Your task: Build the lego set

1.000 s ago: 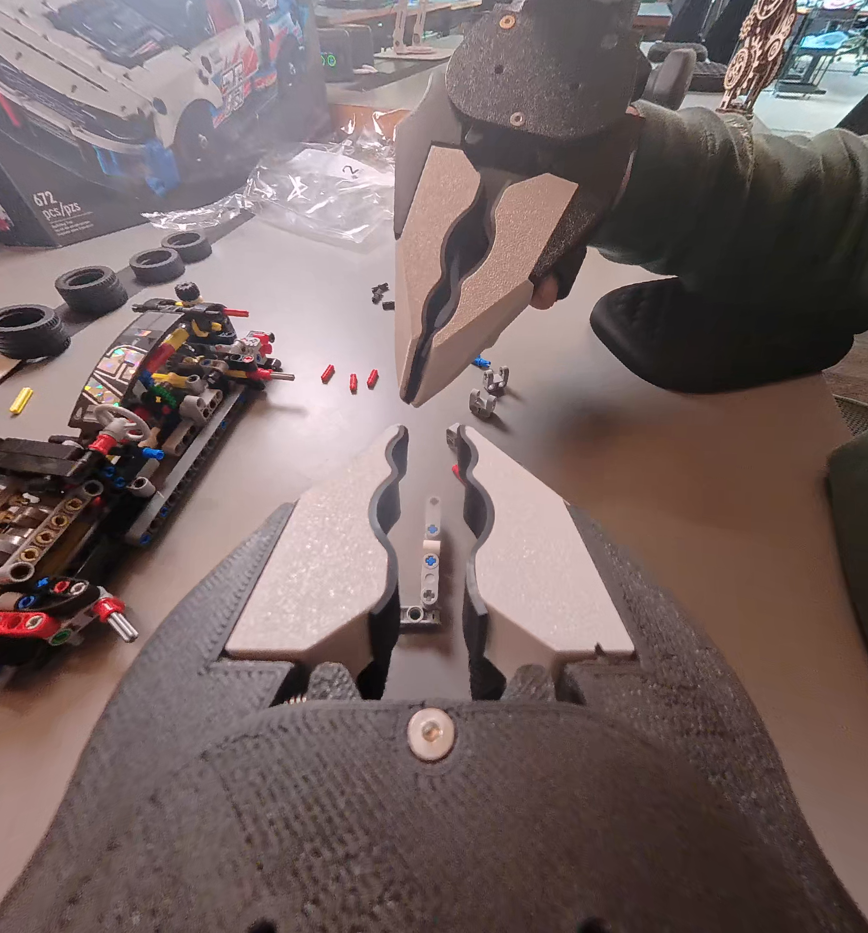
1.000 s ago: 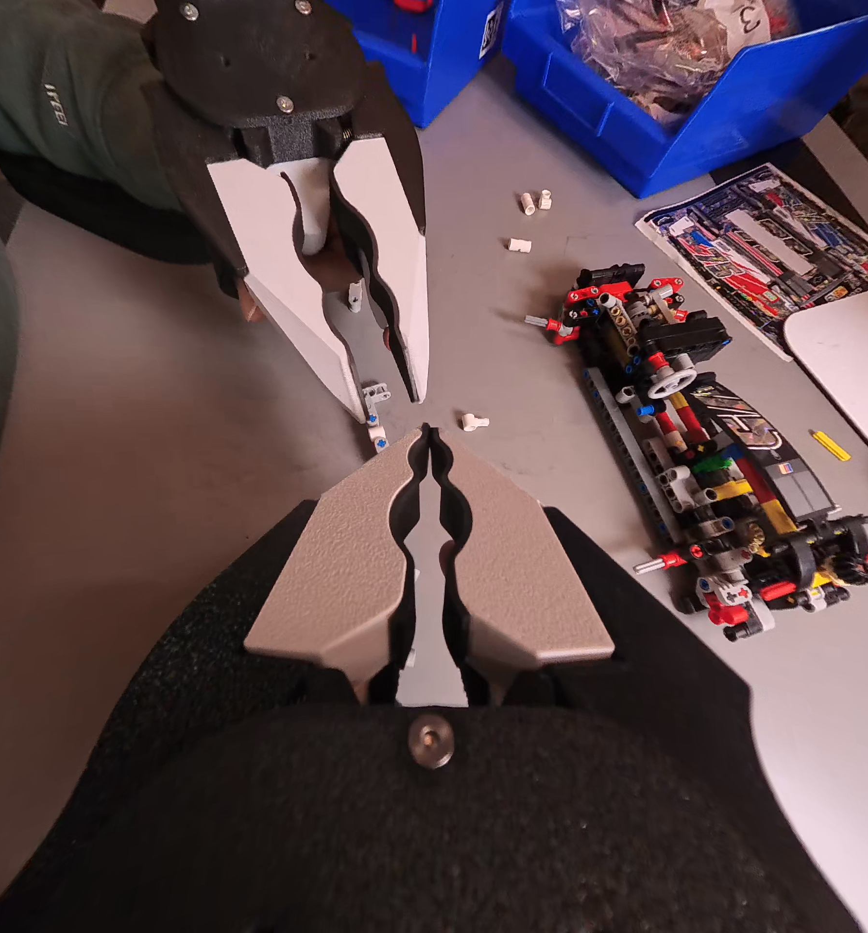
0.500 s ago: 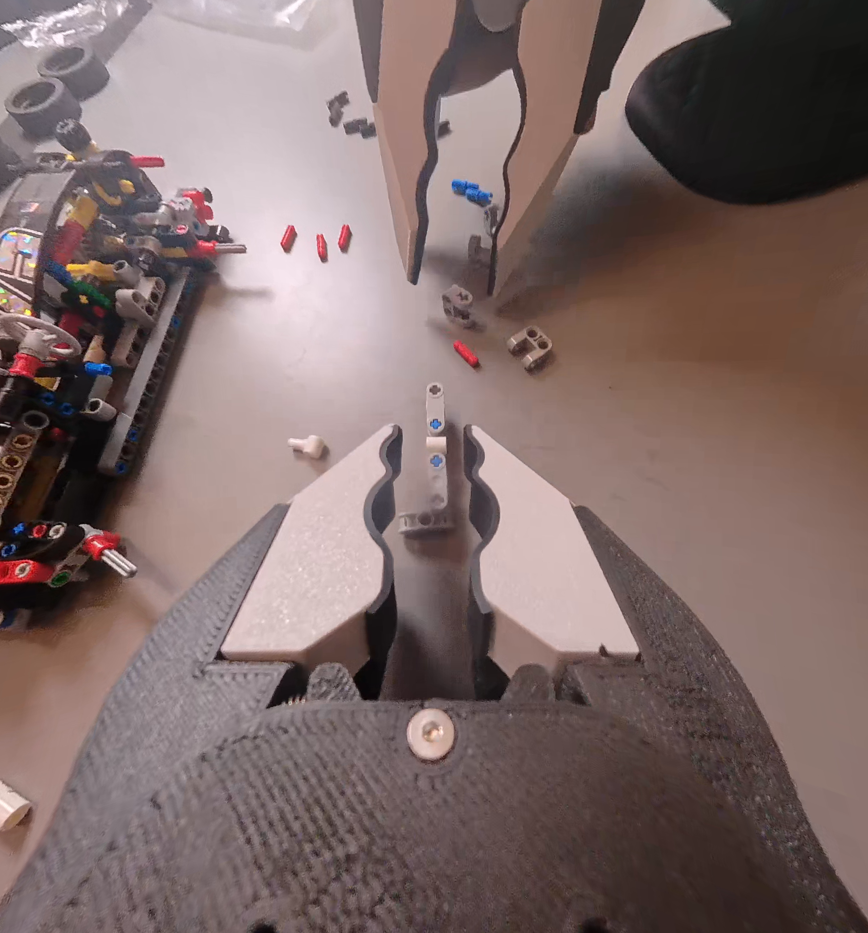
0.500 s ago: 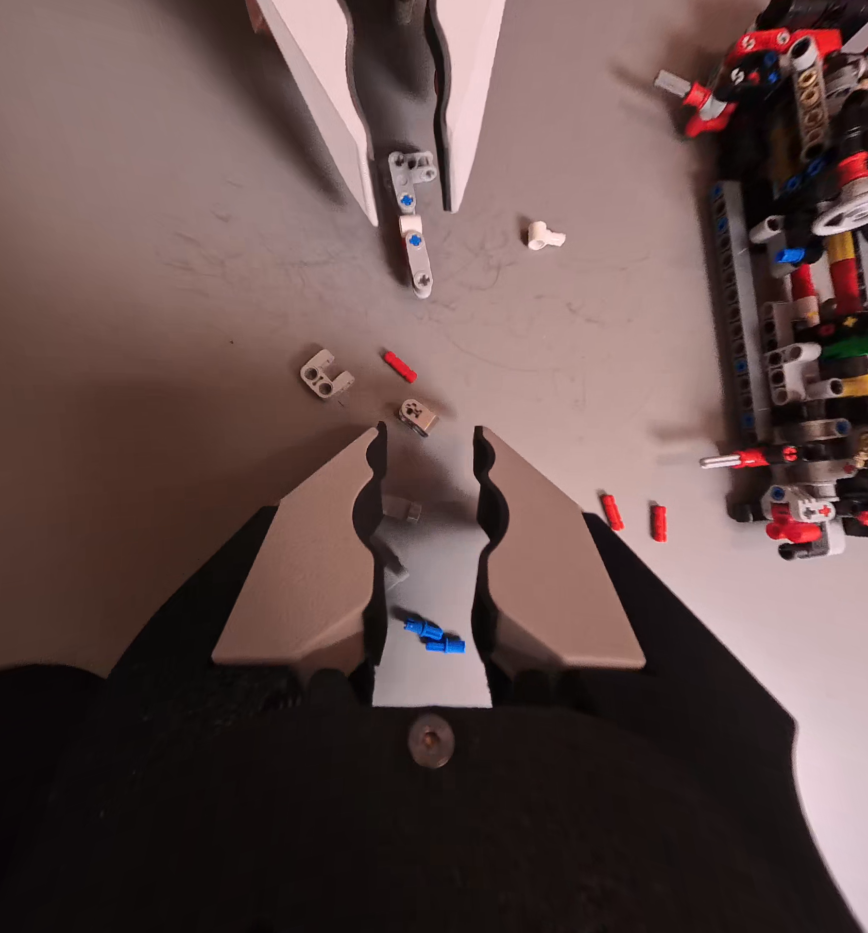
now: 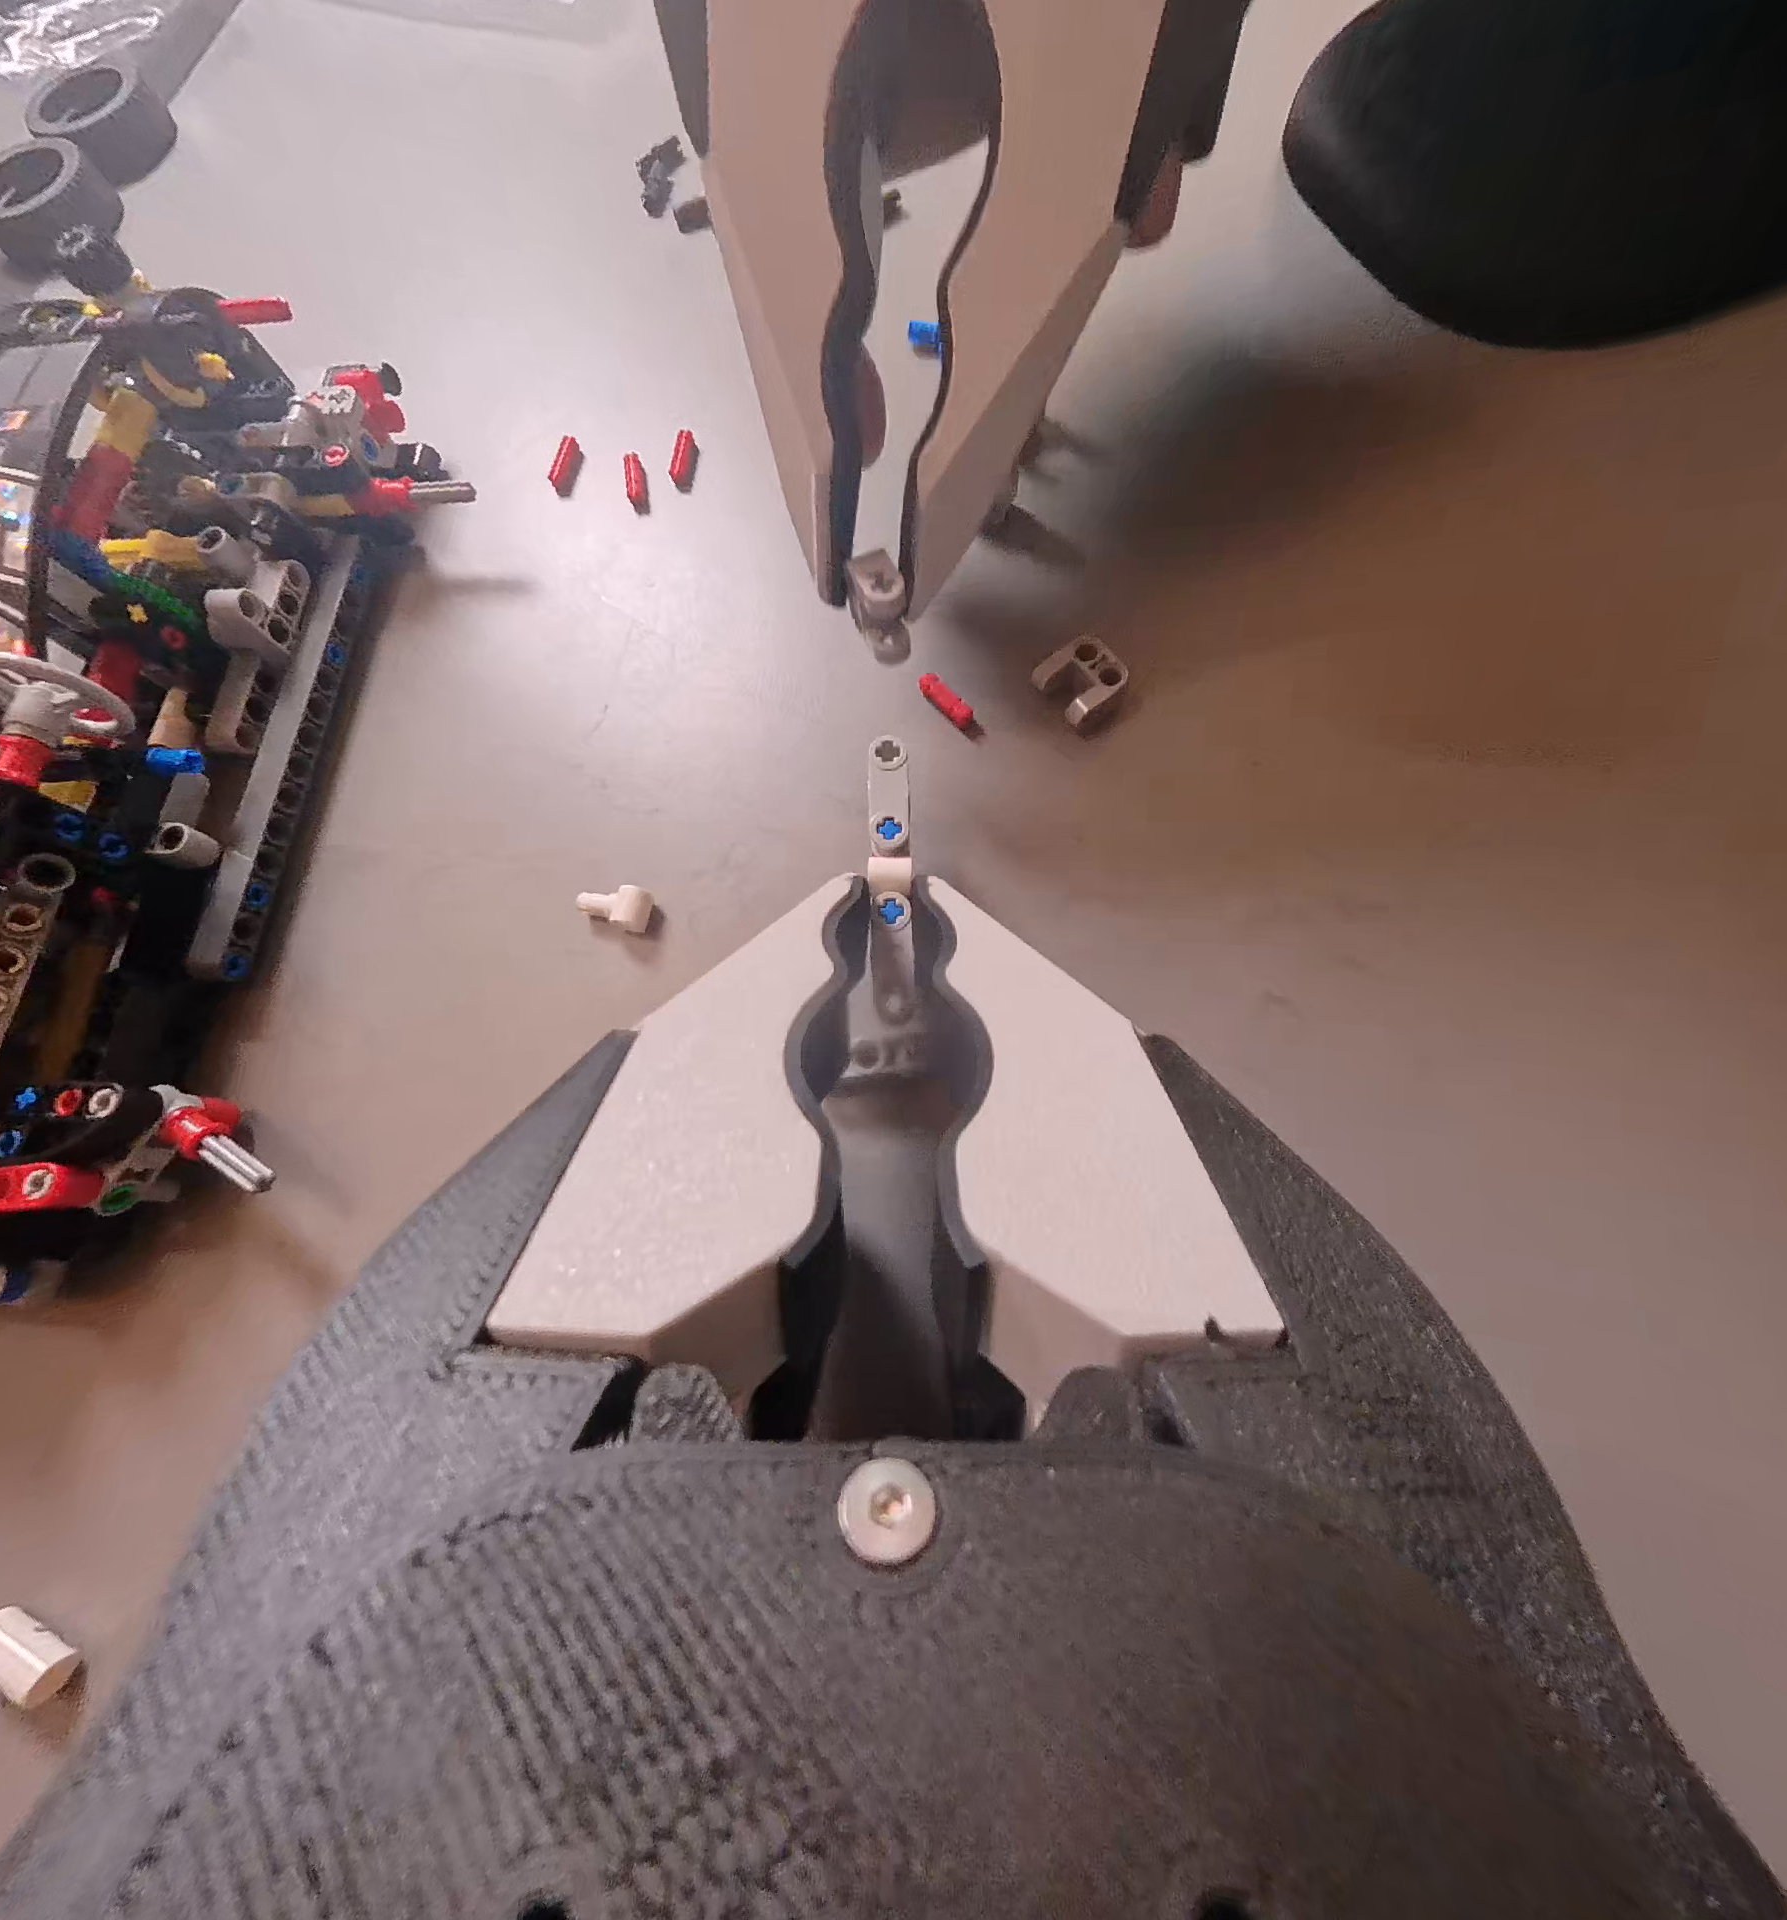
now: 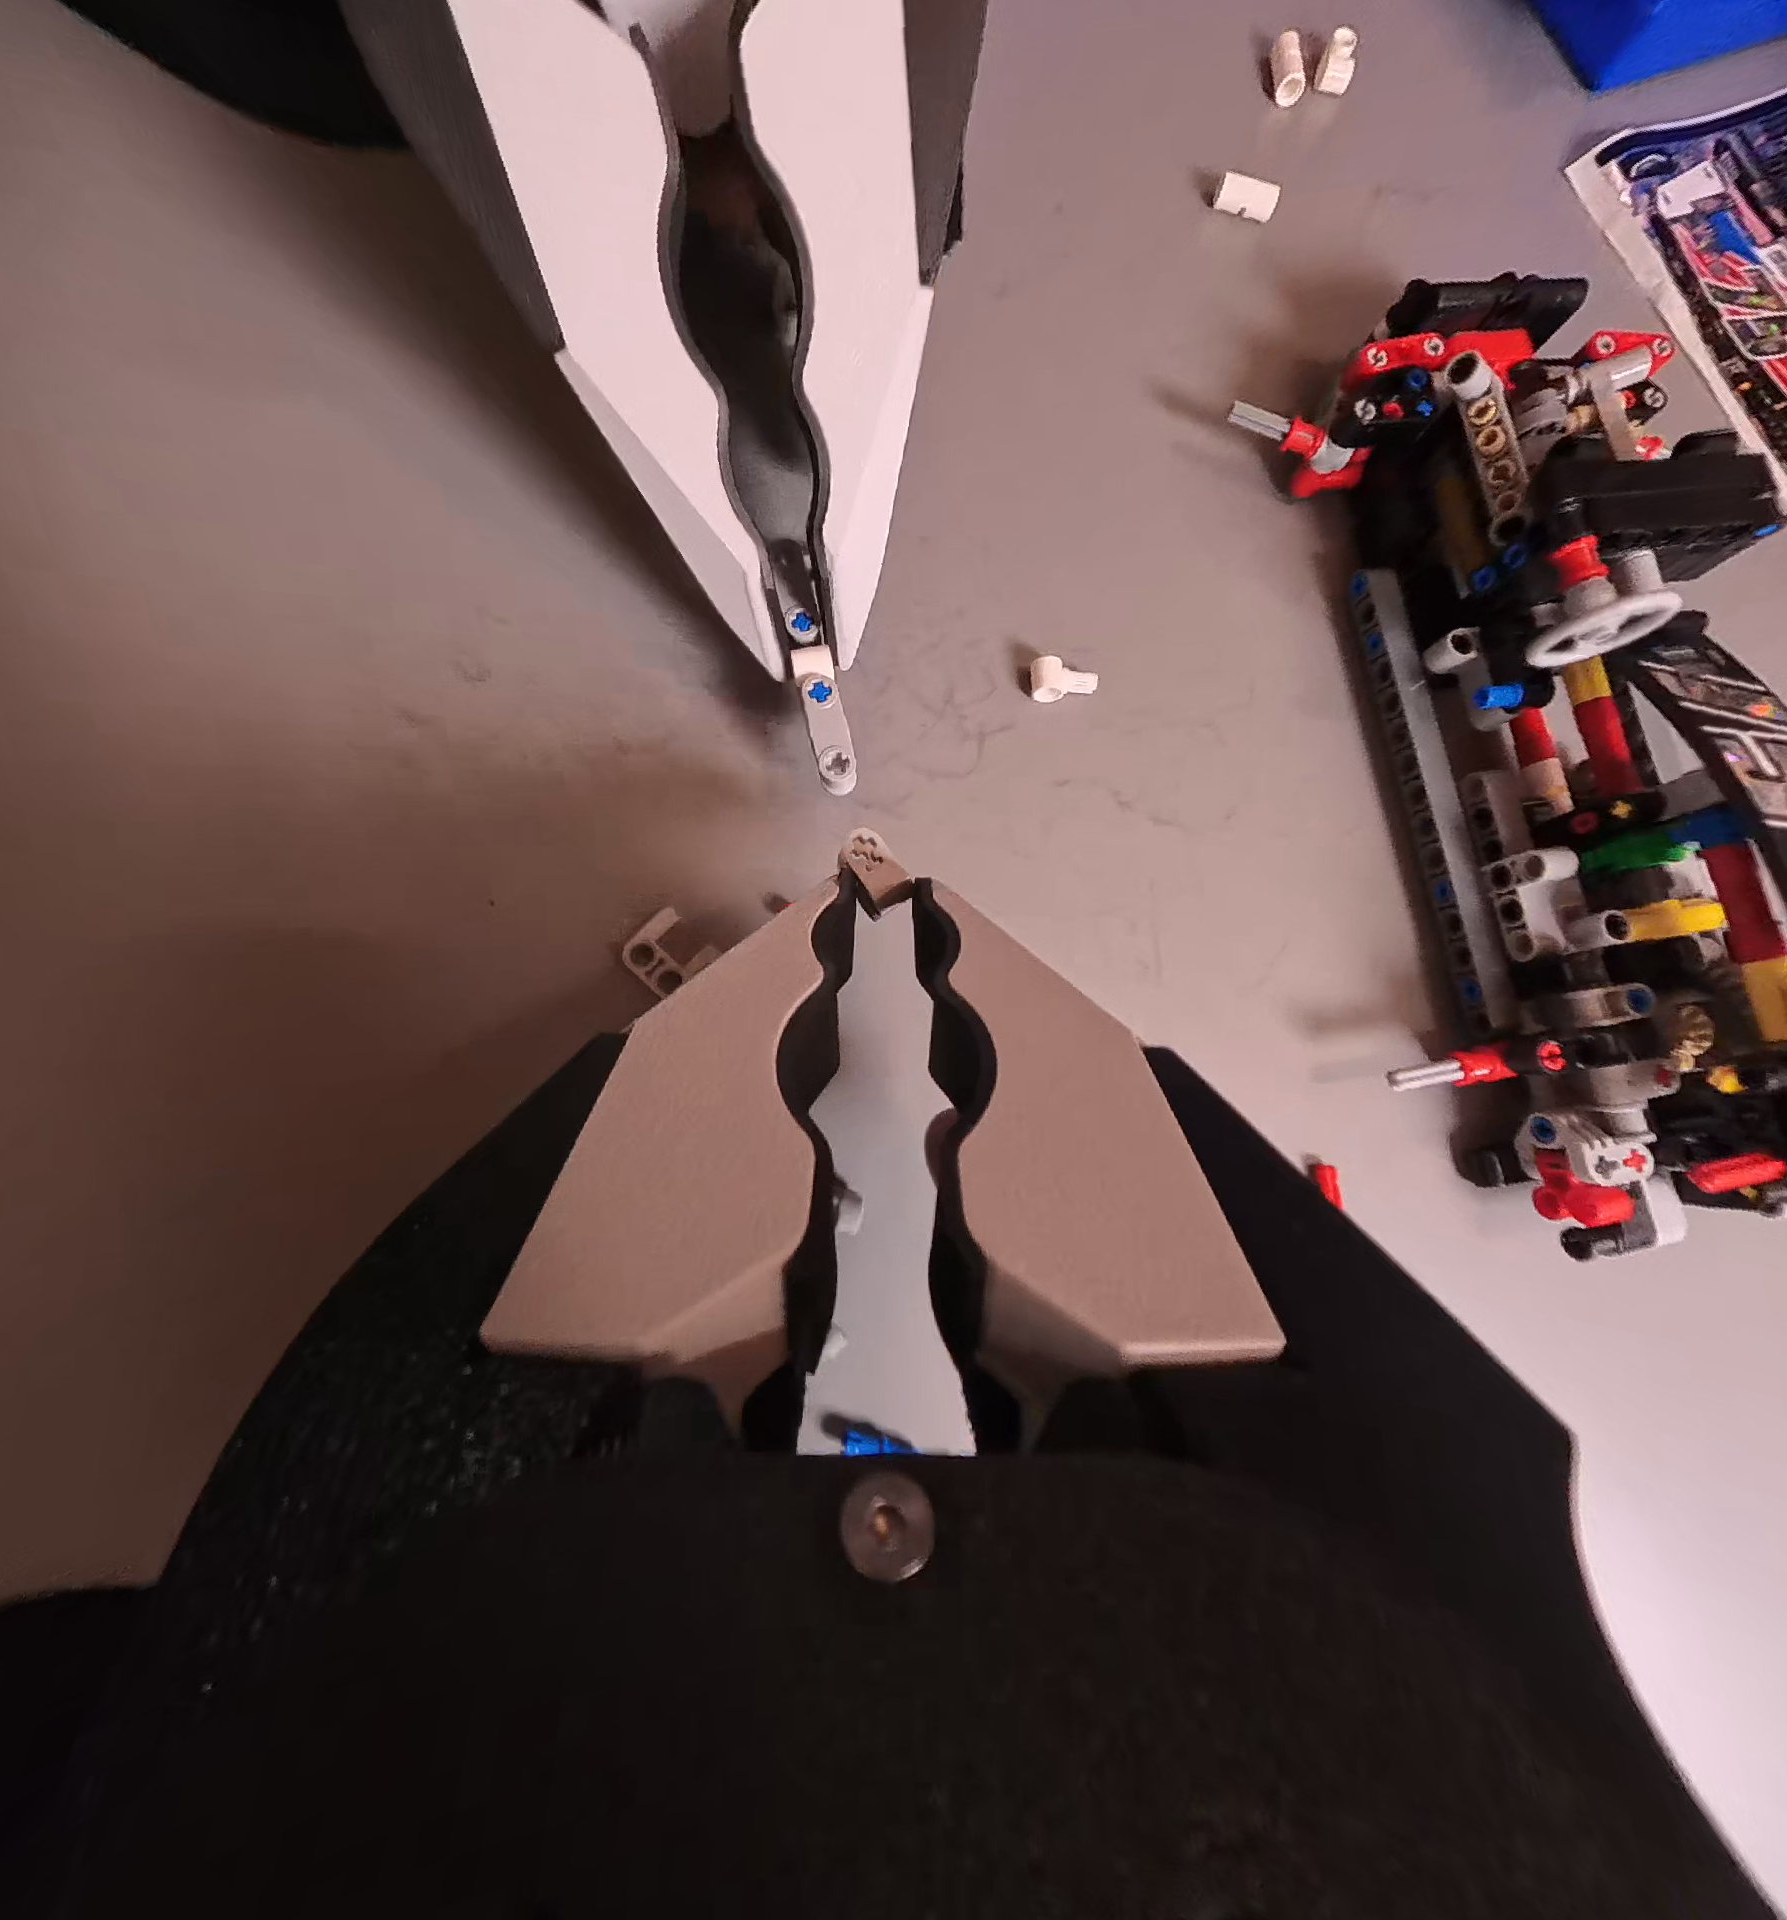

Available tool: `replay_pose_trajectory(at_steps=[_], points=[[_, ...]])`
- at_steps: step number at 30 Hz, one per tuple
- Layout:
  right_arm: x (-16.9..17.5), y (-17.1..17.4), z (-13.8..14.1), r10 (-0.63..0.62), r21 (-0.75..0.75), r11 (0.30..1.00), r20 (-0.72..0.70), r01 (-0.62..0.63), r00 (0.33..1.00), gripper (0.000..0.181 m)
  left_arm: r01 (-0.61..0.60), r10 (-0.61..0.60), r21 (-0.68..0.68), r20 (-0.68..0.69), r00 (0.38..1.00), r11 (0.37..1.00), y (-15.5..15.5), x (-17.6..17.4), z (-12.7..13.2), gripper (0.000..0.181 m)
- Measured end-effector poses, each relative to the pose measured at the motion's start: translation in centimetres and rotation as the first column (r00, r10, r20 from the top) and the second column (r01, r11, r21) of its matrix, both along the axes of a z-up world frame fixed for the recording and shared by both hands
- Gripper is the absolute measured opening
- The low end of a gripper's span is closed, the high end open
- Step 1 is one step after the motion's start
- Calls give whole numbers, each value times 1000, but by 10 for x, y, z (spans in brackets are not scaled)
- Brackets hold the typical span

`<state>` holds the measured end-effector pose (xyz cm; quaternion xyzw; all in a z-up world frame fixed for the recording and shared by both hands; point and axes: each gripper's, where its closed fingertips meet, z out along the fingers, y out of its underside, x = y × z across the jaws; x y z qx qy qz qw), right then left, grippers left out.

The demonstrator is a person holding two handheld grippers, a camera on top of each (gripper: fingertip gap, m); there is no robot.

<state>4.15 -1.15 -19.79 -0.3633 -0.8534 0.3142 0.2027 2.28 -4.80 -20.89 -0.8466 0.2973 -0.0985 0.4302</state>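
The left gripper (image 5: 890, 902) is clamping a grey link (image 5: 890, 821) while the right gripper (image 6: 876, 891) is pinching a small connector (image 6: 871, 864), needing its cross-hole aligned with the link's tip.

tabletop (image 5: 1388, 935): smooth, matt grey, faintly scuffed
left gripper (image 5: 889, 894): rough, layered black plastic body, grainy matt fingers
chassis (image 5: 120, 727) beside it: glossy plastic
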Motion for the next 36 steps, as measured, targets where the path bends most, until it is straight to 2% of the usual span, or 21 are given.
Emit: replay_pose_trajectory(at_steps=[1, 7, 11, 24, 36], points=[[-1, -2, -2, -5, 9, 1000, 7, 5, 1000, 9, -4, 4, 0, 27, 1000, 1000, 0, 0, 3, 5], [-10, -10, -9, -74, -47, 996, 56, 77, 996, 9, -19, 30, -60, 179, 983, 998, -2, 1, 10, 6], [-12, -12, -12, -103, -73, 991, 83, 109, 991, 9, -32, 57, -116, 220, 974, 993, -3, 0, 6, 6], [-15, -11, -13, -166, -127, 975, 139, 183, 976, 9, -58, 91, -159, 206, 974, 986, -2, -2, 0, 5], [-13, -9, -20, -205, -85, 971, 184, 223, 961, 9, -85, 113, -177, 155, 982, 980, -1, -2, -7, 5]])
